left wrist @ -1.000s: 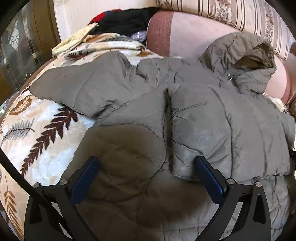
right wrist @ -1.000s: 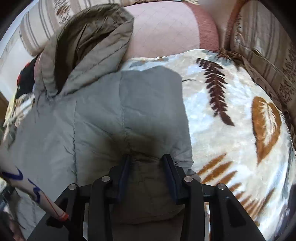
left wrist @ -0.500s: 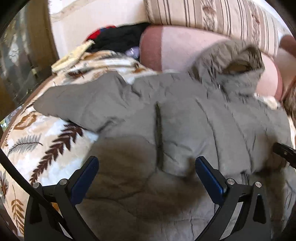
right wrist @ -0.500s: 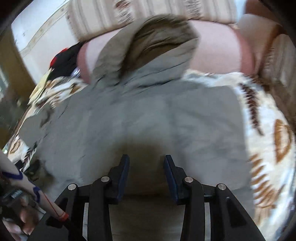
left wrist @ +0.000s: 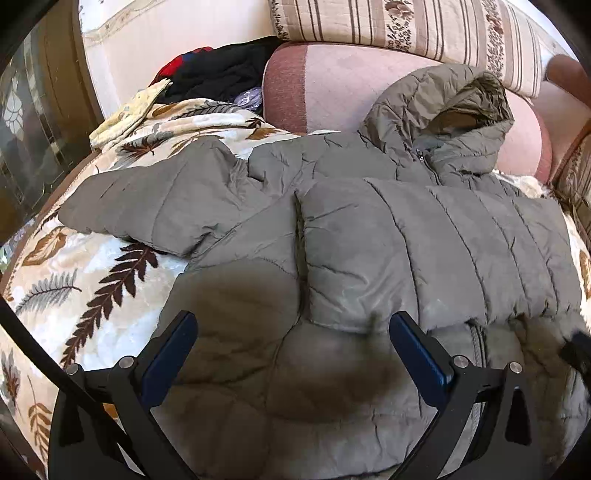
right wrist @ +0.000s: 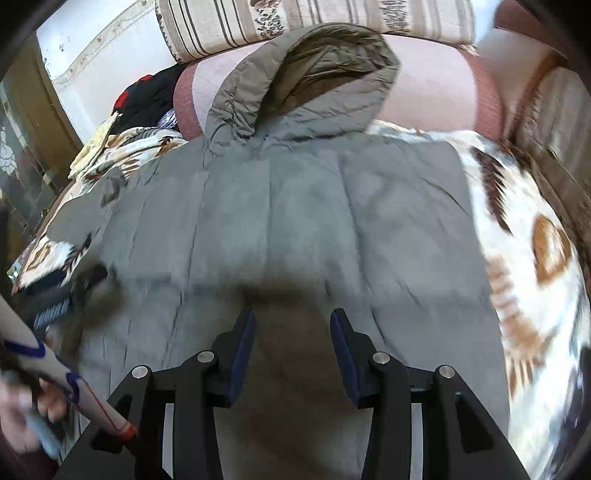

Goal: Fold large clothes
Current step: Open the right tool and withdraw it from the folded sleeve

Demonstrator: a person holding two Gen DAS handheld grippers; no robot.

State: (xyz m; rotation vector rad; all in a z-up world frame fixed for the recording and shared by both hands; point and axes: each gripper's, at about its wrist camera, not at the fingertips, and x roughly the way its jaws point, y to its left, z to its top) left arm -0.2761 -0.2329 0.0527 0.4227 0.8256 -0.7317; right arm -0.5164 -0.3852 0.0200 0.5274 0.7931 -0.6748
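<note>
Left wrist view: my left gripper hangs just above the grey quilted hooded puffer jacket, its blue-padded fingers spread wide apart and holding nothing. The jacket lies flat on a cream blanket printed with brown fern leaves, which covers a sofa. One sleeve extends to the left; the other side is folded over the chest. The hood rests against a pink sofa cushion, below a striped floral cushion. A pile of black and red clothes sits at the far left corner.

Right wrist view: my right gripper hovers over the jacket's lower half, fingers moderately apart, empty. The hood points away from me. The picture is motion-blurred.
</note>
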